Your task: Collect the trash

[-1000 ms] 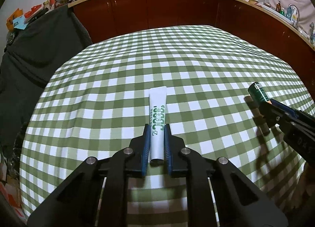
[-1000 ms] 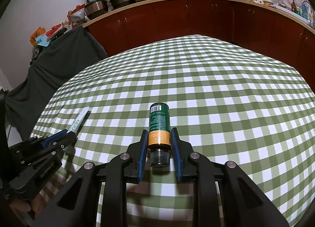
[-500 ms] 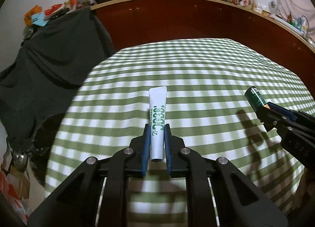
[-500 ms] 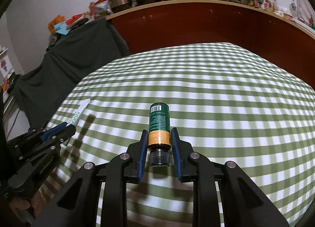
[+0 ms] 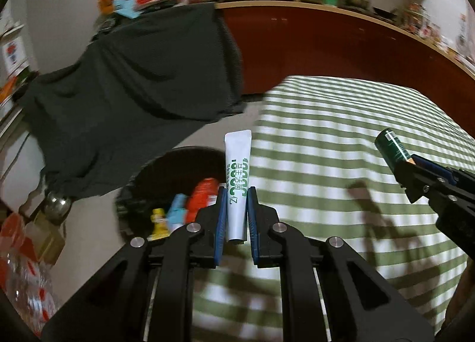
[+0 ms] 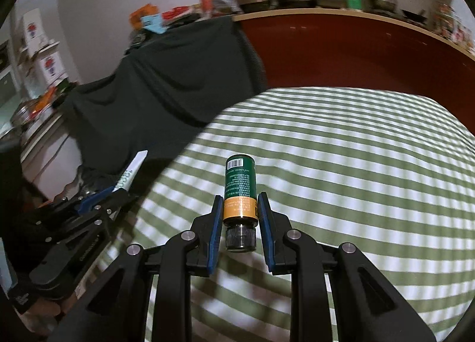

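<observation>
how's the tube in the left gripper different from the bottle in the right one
The tube is white, flat and thin with green print; the bottle is a round dark green cylinder with an orange band and a black ribbed cap. The left gripper stands nearly closed on the tube, while the right gripper stands wider around the bottle. Both are clamped, sticking forward out of the jaws.

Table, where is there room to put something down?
The checked table is bare from the bottle to the red cabinets. The bin beside it already holds trash, and the counter is crowded with pots.
</observation>
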The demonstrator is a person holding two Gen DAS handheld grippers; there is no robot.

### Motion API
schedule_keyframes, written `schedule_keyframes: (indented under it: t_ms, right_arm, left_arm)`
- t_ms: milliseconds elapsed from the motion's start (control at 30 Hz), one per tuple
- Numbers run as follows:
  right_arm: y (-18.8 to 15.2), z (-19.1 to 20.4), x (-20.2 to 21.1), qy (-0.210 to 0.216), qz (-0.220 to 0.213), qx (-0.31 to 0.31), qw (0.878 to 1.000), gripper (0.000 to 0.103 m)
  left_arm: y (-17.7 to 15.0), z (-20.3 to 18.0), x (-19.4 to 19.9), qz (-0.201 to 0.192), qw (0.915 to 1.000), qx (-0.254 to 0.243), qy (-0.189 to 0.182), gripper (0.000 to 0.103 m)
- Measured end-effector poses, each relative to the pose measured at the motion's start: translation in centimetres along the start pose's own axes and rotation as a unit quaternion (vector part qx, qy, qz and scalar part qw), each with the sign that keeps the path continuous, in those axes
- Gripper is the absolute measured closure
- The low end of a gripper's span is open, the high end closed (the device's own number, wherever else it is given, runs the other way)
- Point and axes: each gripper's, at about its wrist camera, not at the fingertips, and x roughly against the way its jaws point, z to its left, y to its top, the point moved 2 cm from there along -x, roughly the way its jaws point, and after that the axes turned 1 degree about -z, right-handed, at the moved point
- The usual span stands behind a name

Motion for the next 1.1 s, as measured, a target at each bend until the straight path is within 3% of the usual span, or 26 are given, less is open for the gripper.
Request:
schedule_keyframes:
  t_ms: [400,700,767,833,1100]
  right_arm:
    - [1.7,9.1,-5.2,0.061,0.016,0.052,0.997,0.078]
    - [2.5,12.4,-8.6,0.078,0.016,0.065,0.995,0.078]
    - [2.4,12.7,-9.5,0.082,0.024,0.065,0.994,0.071]
    - [2.3,13.1,-9.8,0.076,0.025,0.067,0.995,0.07]
    - [2.0,12.7,-8.6,0.061,0.016,0.073,0.995,0.068]
  left_arm:
    - [-1.0,9.2,-2.0,0.011,0.997,0.055,0.054,0.089]
    - [-1.3,10.6,-4.3,0.017,0.9964,0.062,0.055,0.084]
    - [-1.4,10.8,-4.7,0.021,0.9963,0.064,0.054,0.076]
    - [-1.4,11.2,-4.9,0.021,0.9956,0.072,0.056,0.067]
    - [-1.4,11.9,-4.4,0.013,0.9946,0.083,0.061,0.054]
